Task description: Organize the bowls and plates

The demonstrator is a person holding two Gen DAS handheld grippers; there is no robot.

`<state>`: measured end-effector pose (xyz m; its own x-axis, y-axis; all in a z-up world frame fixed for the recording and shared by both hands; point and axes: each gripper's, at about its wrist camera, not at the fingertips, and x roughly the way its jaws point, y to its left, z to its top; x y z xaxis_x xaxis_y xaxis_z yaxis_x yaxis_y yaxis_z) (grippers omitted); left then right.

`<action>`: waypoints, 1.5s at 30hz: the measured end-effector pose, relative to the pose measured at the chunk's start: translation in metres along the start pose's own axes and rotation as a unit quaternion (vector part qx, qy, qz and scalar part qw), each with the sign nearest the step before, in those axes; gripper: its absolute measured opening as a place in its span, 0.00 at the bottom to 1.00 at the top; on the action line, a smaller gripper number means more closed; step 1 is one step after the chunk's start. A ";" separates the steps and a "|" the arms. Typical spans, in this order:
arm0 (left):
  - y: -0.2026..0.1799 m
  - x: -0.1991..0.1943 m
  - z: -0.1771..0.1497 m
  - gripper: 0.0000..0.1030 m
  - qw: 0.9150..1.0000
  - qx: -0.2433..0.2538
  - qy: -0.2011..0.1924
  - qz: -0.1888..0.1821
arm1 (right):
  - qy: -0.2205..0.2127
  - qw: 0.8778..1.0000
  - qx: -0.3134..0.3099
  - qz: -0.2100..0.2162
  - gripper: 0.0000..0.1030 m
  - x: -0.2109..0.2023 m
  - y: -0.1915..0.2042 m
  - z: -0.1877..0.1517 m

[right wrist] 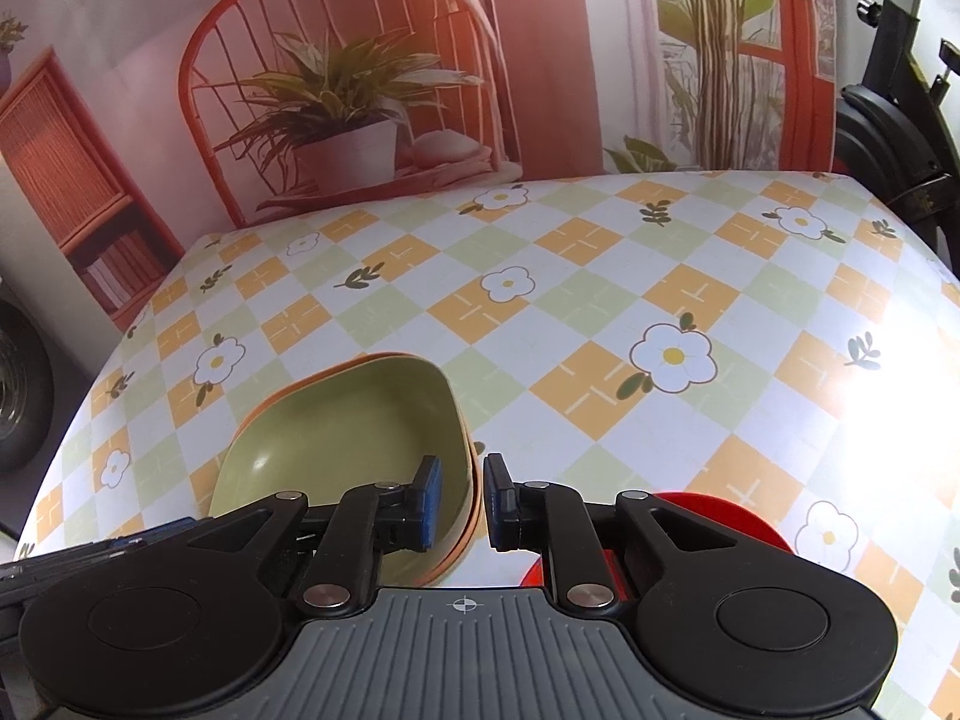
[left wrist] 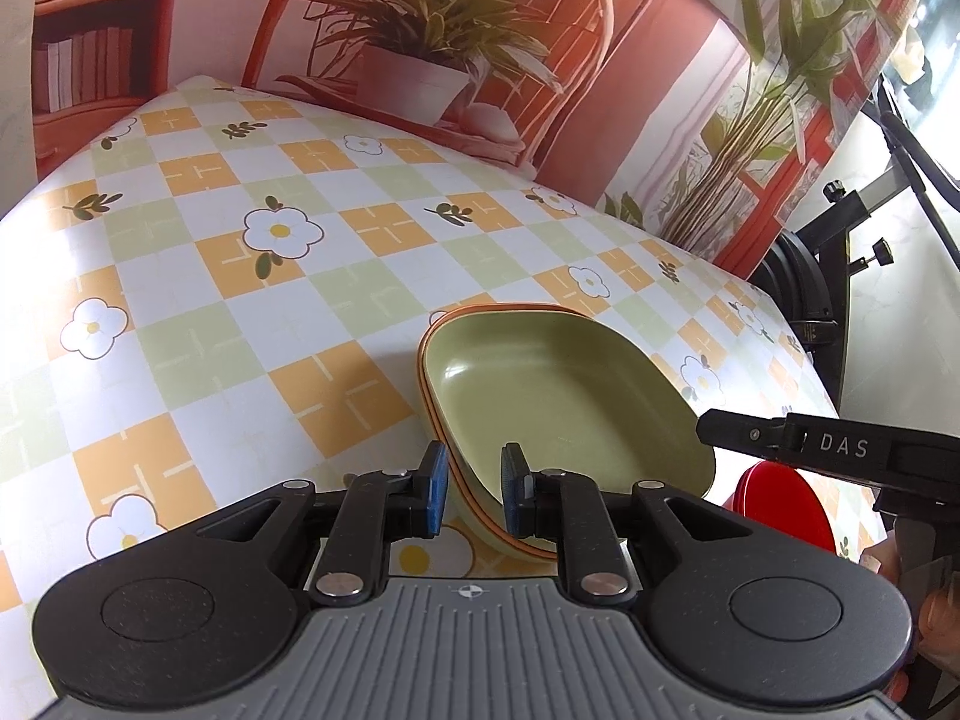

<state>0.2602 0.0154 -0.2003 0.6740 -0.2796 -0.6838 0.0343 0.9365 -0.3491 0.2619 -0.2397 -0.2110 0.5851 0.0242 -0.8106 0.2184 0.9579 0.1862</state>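
Currently both grippers straddle the rim of the same stack. Left gripper point(left wrist: 474, 489): pads either side of the near-left edge of the green dish point(left wrist: 552, 396), a gap visible between pads and rim, so open, not clamped. Right gripper point(right wrist: 461, 498): one pad inside the dish wall, the other outside; jaws parted, no clear contact, so also open.

Dish sits nested in an orange one point(left wrist: 441, 420), of which only a thin rim line shows. The stack rests on the checked tablecloth point(left wrist: 240, 276), near the front edge. Judgement: two-sided hold suits a wide, shallow stack, keeping it level when lifted; nesting suggests stacking is partly done.

Red plate point(right wrist: 720, 516) lies just right of the stack, mostly hidden under the right gripper.

View differences: left view shows the right gripper's arm from the side and part of a hand point(left wrist: 936, 606); right view shows more bare cloth to the right, with glare there.
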 end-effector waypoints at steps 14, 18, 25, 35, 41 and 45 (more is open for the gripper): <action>-0.004 -0.008 -0.011 0.20 1.000 0.002 -0.003 -0.006 | 0.003 1.000 -0.010 0.001 0.08 0.000 0.006 -0.015; -0.005 -0.007 -0.012 0.20 1.000 0.007 -0.005 -0.004 | 0.000 1.000 -0.016 -0.005 0.08 0.002 0.008 -0.015; -0.007 -0.005 -0.013 0.21 1.000 0.011 -0.004 0.003 | 0.002 1.000 -0.023 -0.009 0.07 0.007 0.010 -0.015; -0.006 -0.002 -0.012 0.21 1.000 0.007 0.005 0.006 | 0.013 1.000 -0.005 -0.007 0.07 0.013 0.008 -0.020; -0.013 -0.017 -0.003 0.21 0.999 0.026 -0.009 0.023 | -0.016 1.000 0.008 -0.002 0.08 -0.006 0.001 -0.013; -0.021 -0.030 0.005 0.40 0.998 0.047 -0.021 0.034 | -0.033 0.999 0.012 0.000 0.09 -0.021 -0.002 -0.009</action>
<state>0.2424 0.0051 -0.1693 0.7074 -0.2071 -0.6758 0.0553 0.9694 -0.2393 0.2418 -0.2398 -0.1995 0.6359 0.0047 -0.7717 0.2366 0.9506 0.2008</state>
